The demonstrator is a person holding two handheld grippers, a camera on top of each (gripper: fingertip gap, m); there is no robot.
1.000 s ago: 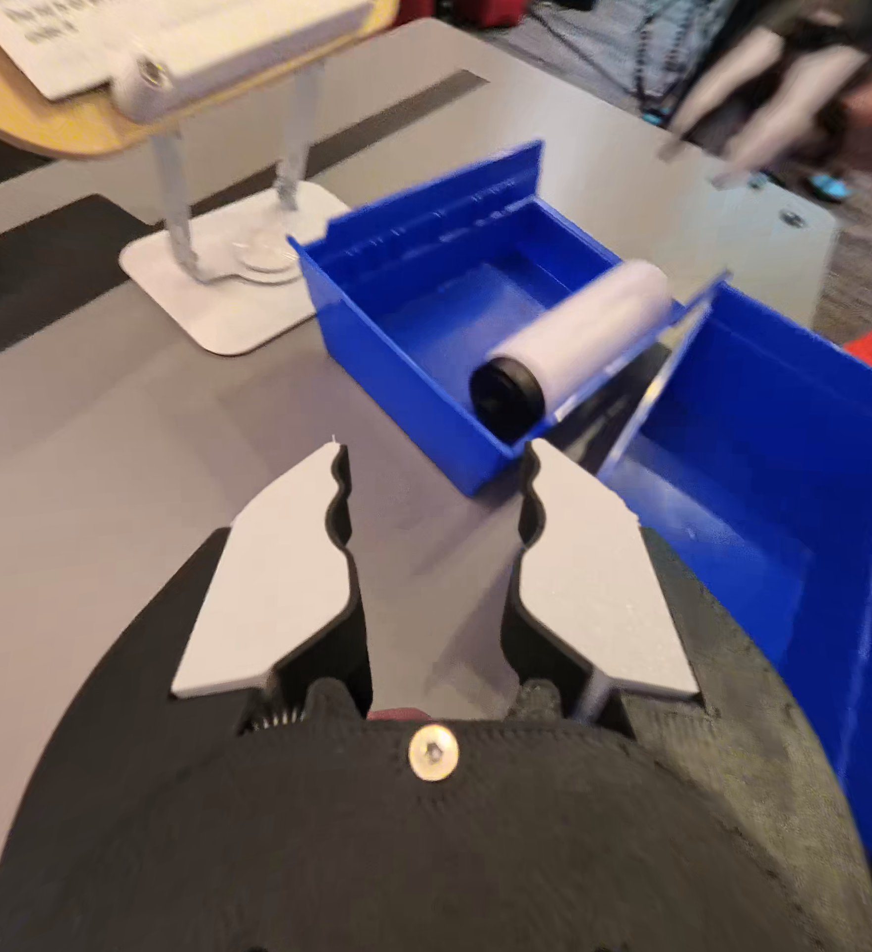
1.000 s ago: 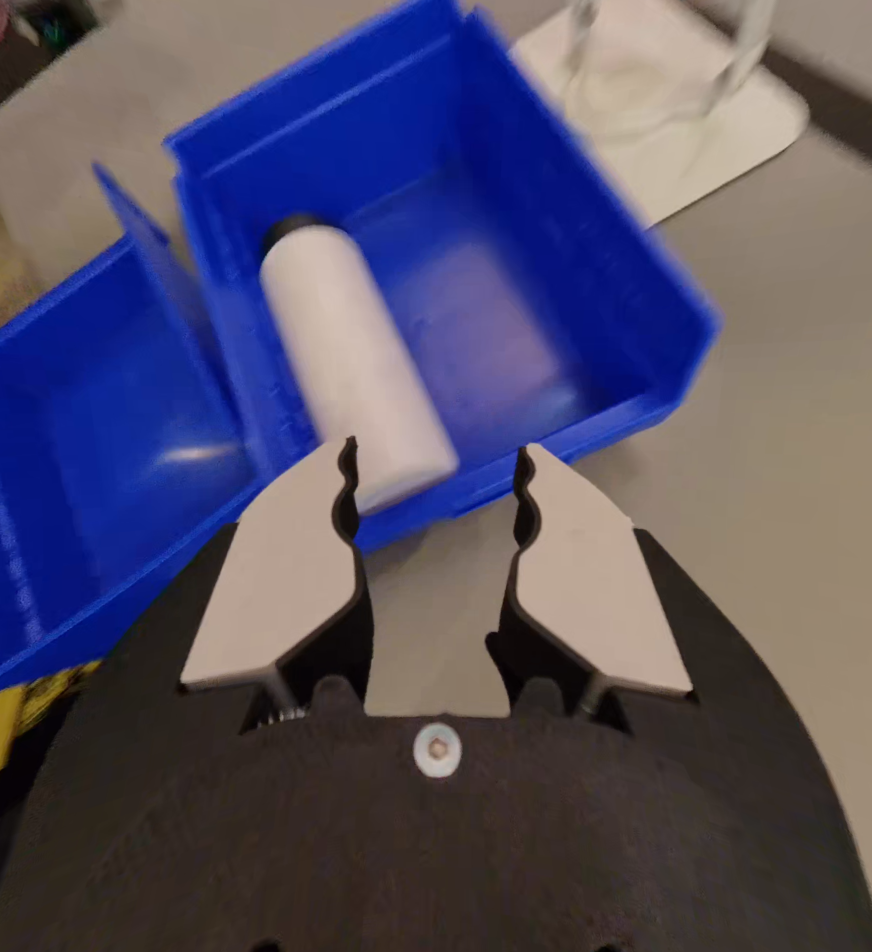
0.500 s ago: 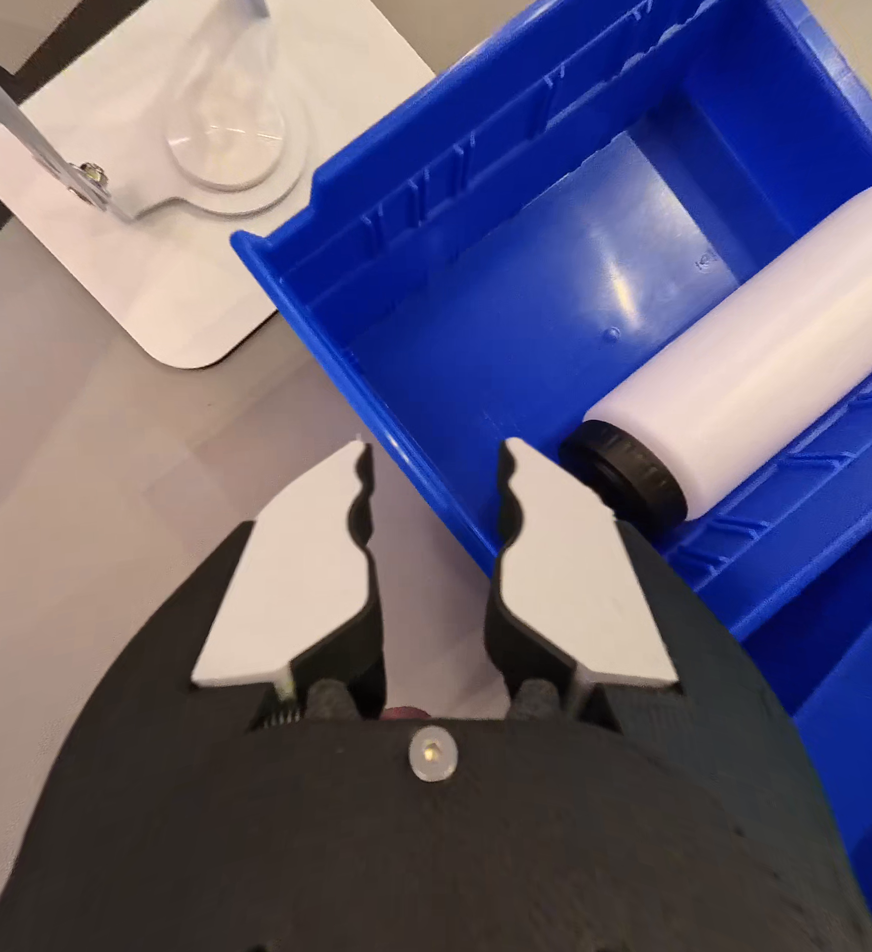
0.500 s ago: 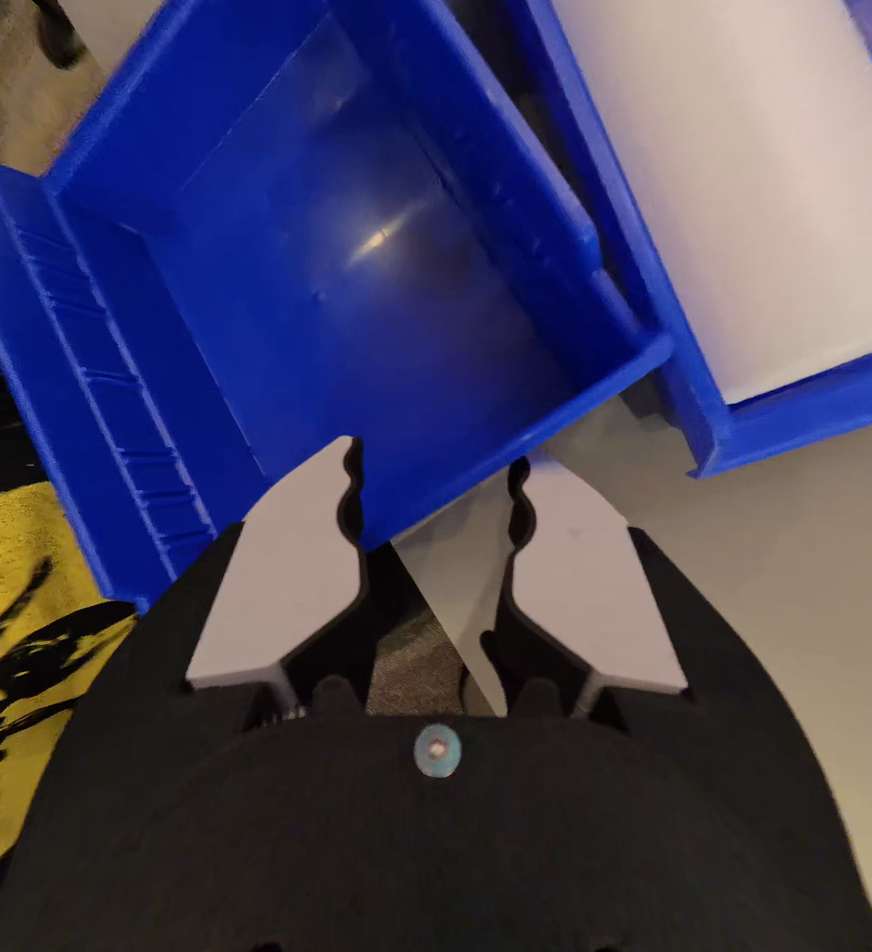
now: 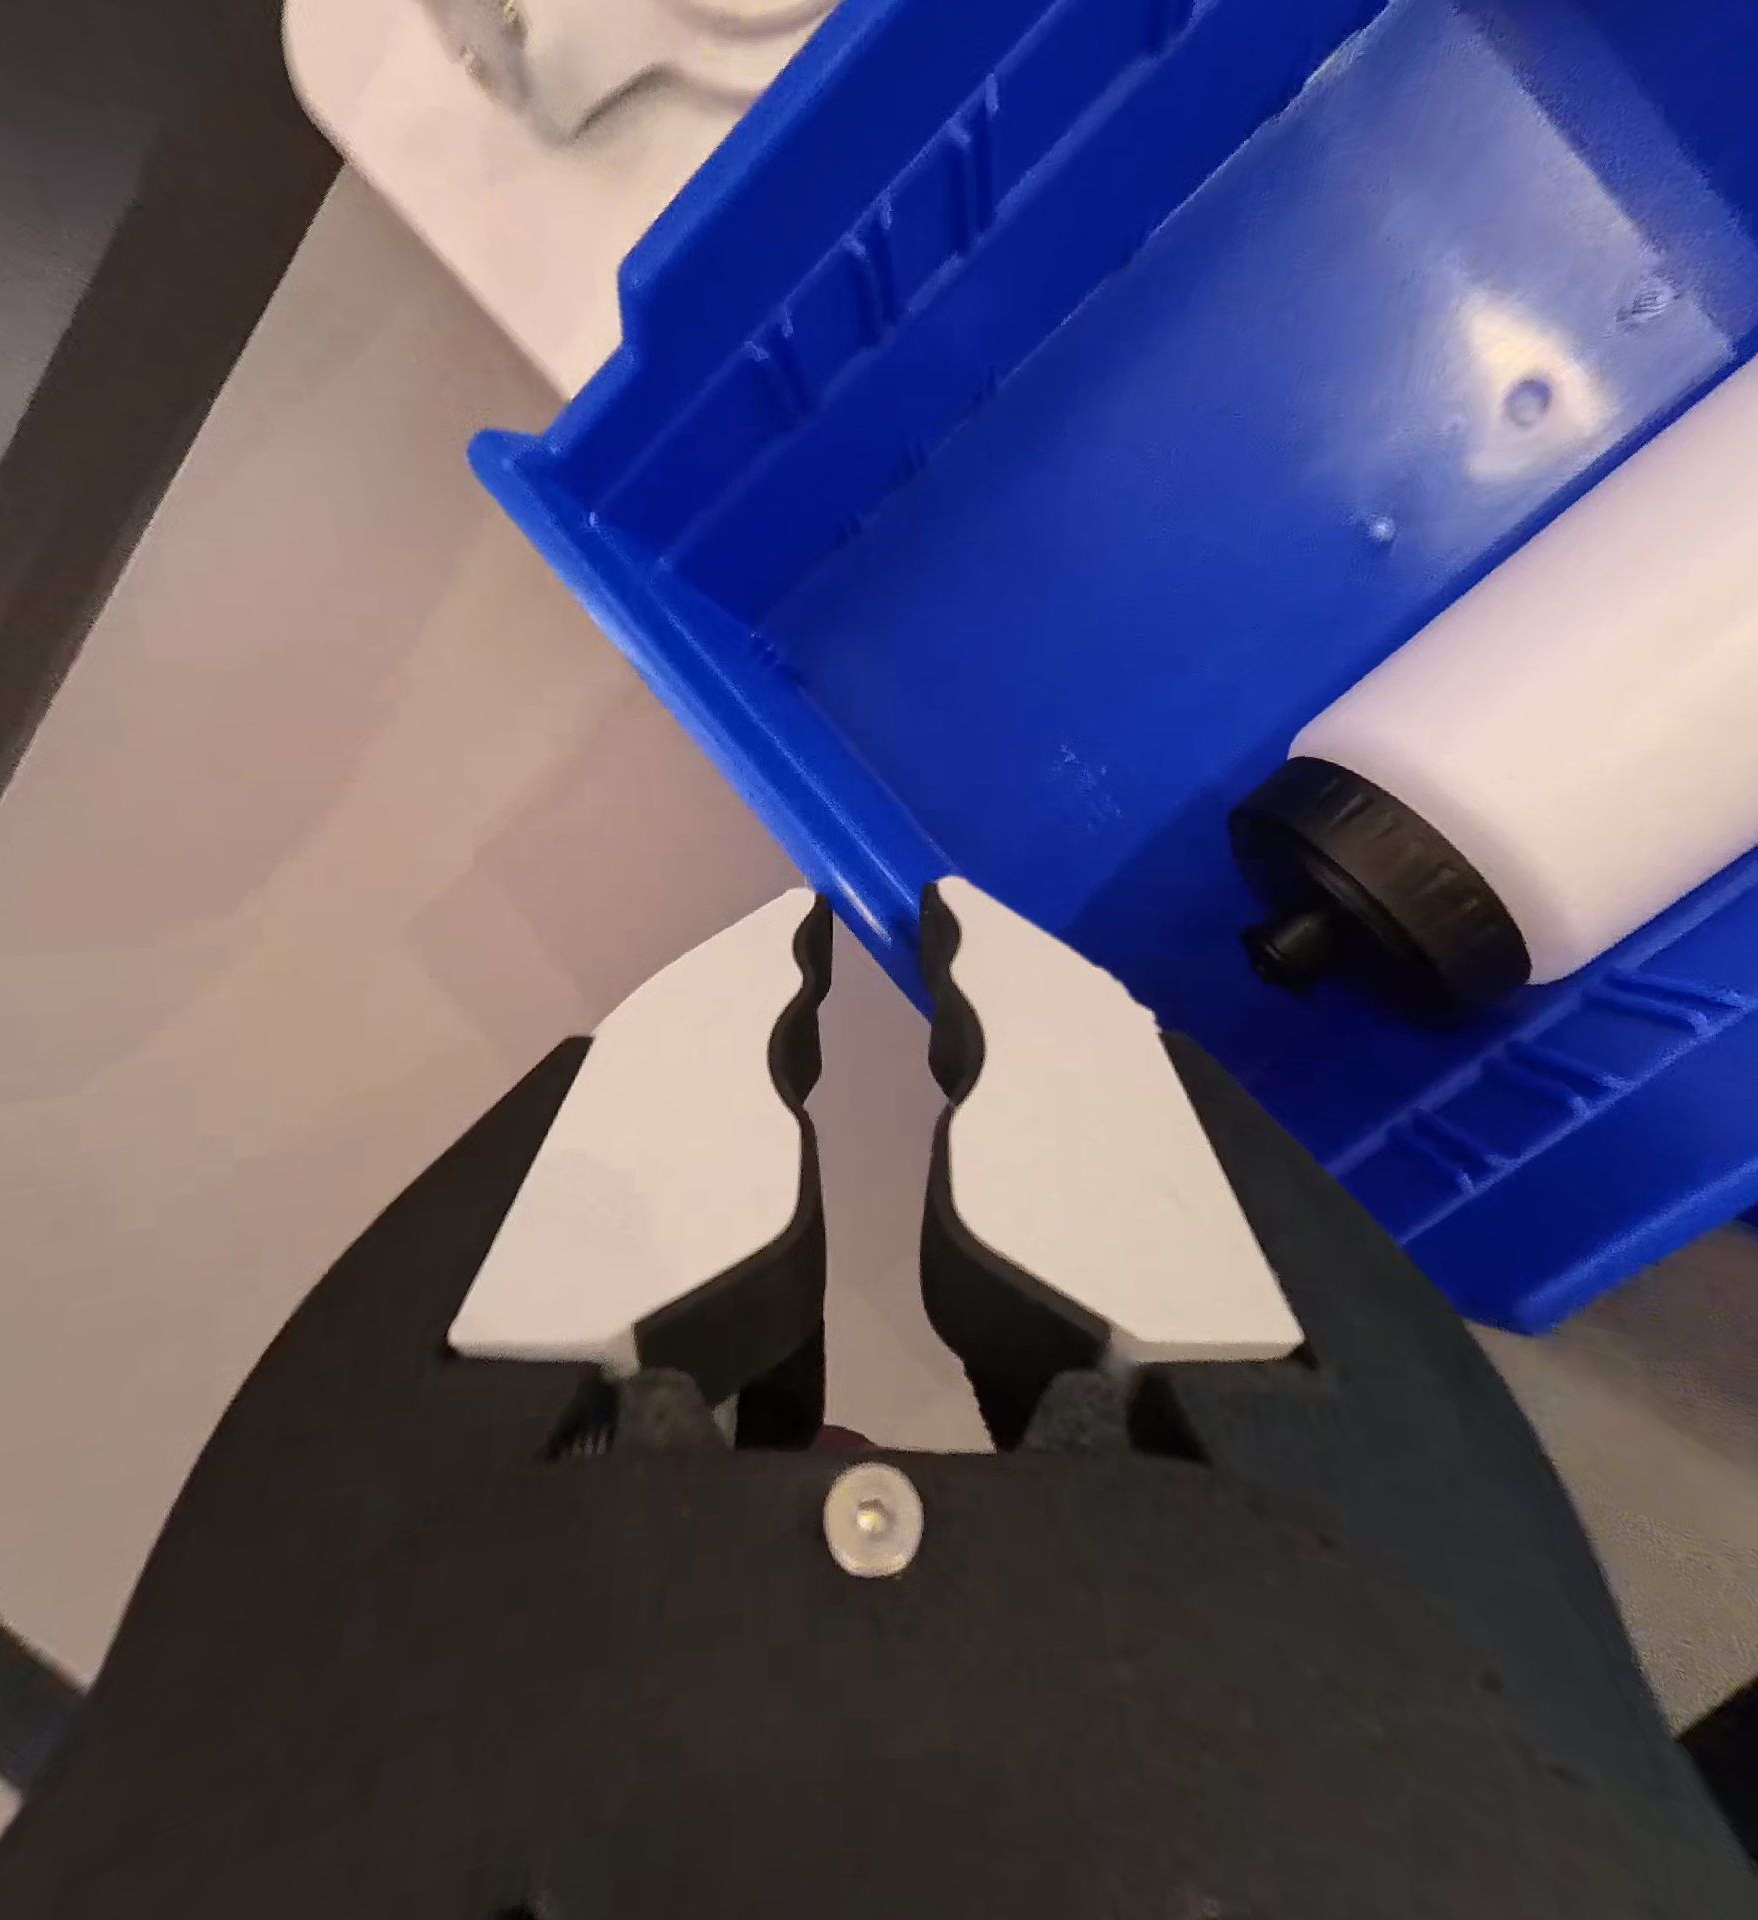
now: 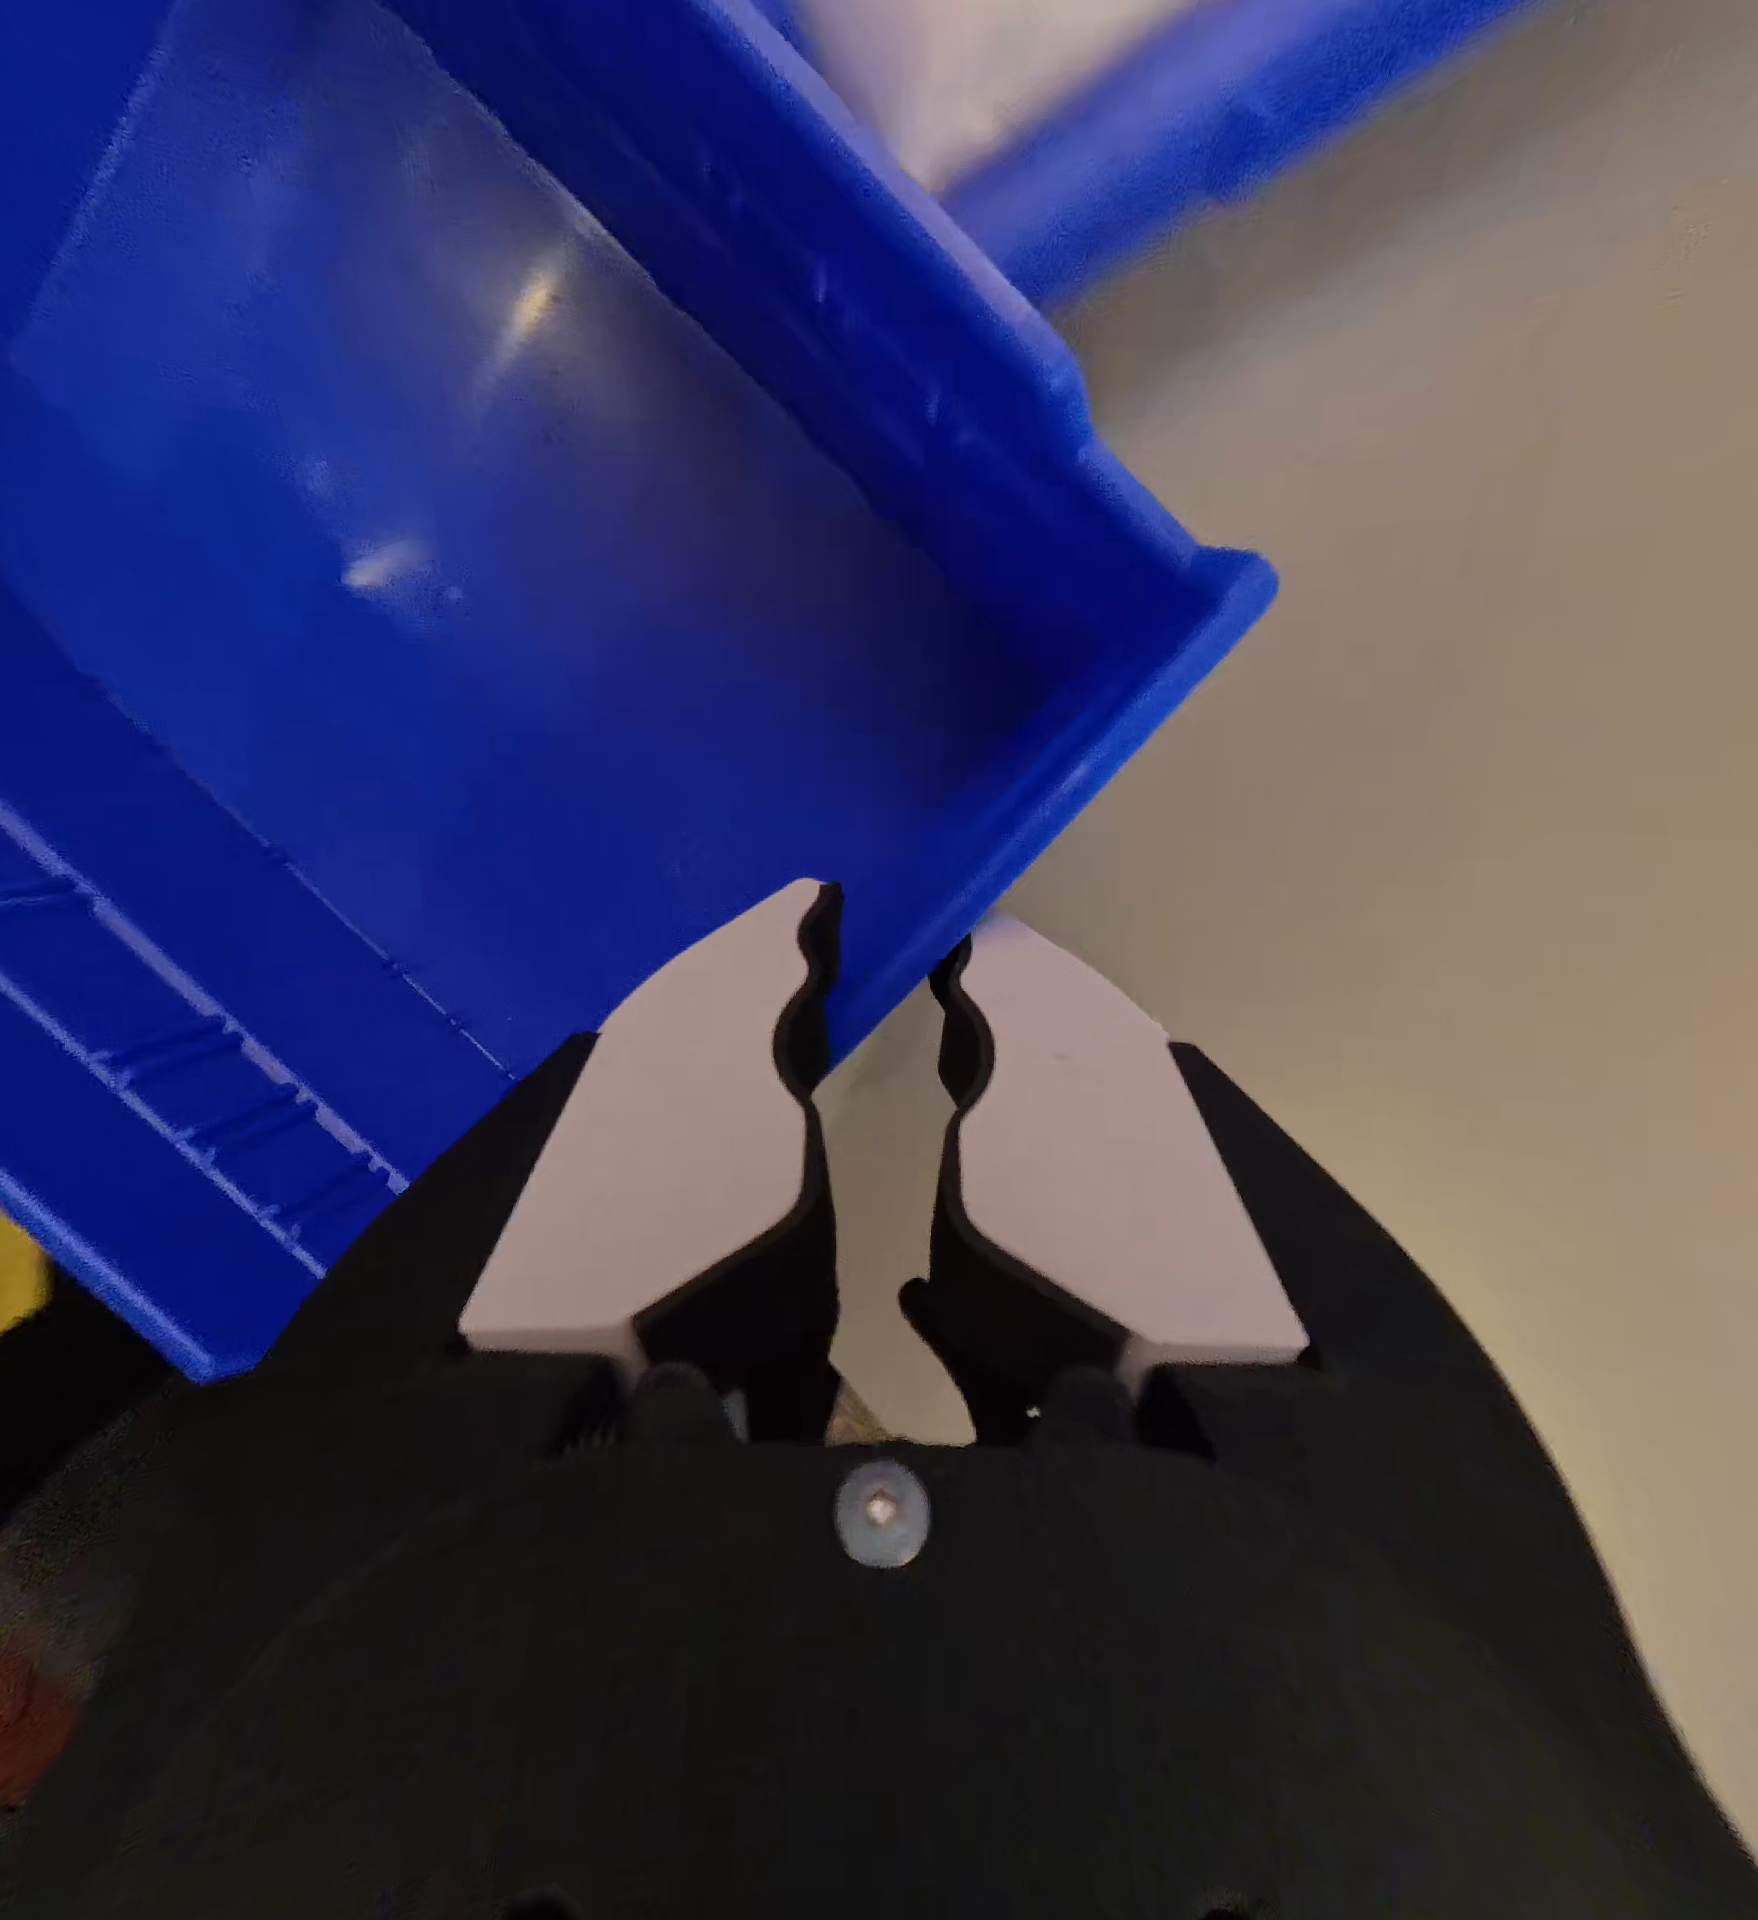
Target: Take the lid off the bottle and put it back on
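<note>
Bottle (image 5: pixel 1623 665) right of left gripper (image 5: pixel 875 914), apart

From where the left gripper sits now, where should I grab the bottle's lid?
Probably the black lid's ribbed rim, coming in end-on from its free end. The white bottle lies on its side along the blue bin's wall, which blocks a sideways pinch.

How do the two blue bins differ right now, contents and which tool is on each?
The bin in the left wrist view holds a white bottle lying on its side, black lid on; the bin in the right wrist view shows nothing inside. The left tool straddles the first bin's front rim; the right tool straddles the second's. Both are blue plastic with ribbed walls.
</note>
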